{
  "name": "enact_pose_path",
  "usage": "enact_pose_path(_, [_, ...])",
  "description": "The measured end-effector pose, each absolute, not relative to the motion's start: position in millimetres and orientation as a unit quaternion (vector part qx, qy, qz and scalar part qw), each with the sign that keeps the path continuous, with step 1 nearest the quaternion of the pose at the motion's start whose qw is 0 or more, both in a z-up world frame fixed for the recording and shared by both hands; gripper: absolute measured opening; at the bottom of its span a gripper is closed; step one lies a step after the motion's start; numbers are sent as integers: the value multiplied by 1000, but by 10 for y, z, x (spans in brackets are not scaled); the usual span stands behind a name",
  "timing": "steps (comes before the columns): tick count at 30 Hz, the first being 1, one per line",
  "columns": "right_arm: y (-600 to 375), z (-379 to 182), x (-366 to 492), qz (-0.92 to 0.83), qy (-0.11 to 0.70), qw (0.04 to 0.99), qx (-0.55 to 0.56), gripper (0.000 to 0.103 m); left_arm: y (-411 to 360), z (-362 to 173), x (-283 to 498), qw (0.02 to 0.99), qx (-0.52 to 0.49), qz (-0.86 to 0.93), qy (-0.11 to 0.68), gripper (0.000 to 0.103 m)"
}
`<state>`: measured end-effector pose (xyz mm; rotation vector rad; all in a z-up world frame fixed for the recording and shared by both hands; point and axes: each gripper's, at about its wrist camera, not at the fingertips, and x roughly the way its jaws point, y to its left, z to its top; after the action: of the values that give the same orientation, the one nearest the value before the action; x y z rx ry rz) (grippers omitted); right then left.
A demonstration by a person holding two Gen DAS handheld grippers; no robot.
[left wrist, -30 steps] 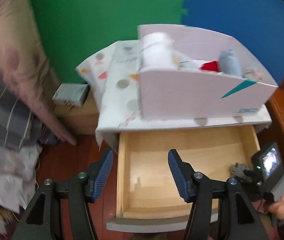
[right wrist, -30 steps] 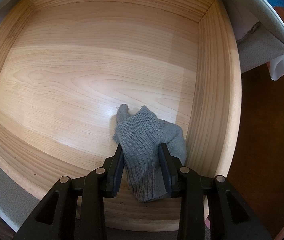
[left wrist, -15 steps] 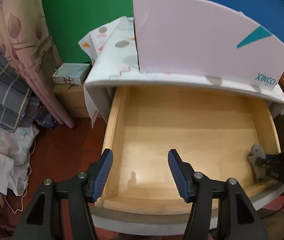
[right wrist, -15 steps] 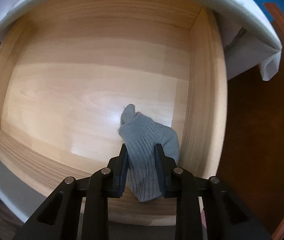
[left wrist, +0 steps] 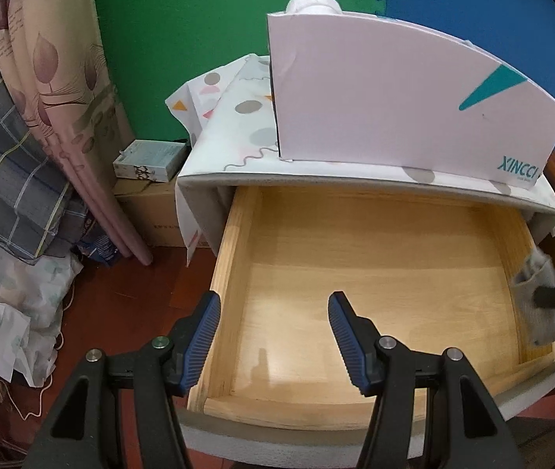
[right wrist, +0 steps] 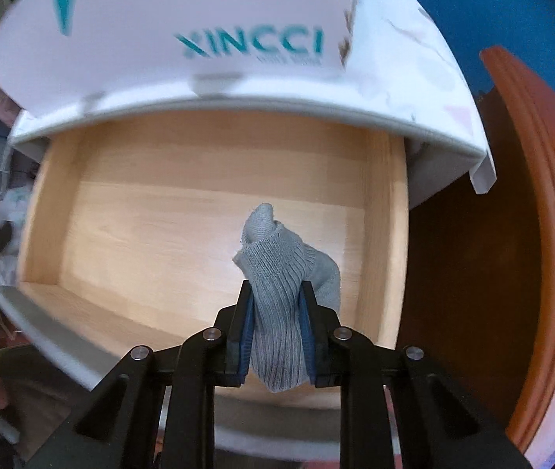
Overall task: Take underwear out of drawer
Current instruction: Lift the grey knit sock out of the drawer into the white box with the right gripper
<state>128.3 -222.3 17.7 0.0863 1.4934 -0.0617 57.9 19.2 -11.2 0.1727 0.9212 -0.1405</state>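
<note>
The wooden drawer (left wrist: 355, 273) is pulled open under a white cabinet top, and its floor is bare. My right gripper (right wrist: 276, 308) is shut on a grey ribbed knit garment (right wrist: 281, 273) and holds it above the drawer's front right corner. In the left wrist view the garment (left wrist: 539, 305) hangs at the drawer's right edge, held by the right gripper (left wrist: 554, 299). My left gripper (left wrist: 273, 336) is open and empty above the drawer's front left part.
A white XINCCI box (left wrist: 394, 109) stands on the patterned cloth (left wrist: 246, 125) over the cabinet top. Bedding and curtains (left wrist: 23, 136) pile up at the left beside a small box (left wrist: 148, 160). A curved brown wooden panel (right wrist: 531, 234) stands at the right.
My right gripper has closed on the grey garment and lifted it up off the drawer floor. The left gripper has come lower and nearer to the drawer, still open.
</note>
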Motion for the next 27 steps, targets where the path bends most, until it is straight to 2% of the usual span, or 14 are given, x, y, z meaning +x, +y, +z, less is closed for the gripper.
enact_pose_path(16, [-2138,2003,1553,25,563,826,33,20,252,-123,609,887,64,-69,453,59])
enact_pose_path(27, [-1688,2116,2506,6,534,845,-1,20,233,-113,585,888,67,-72,448,59])
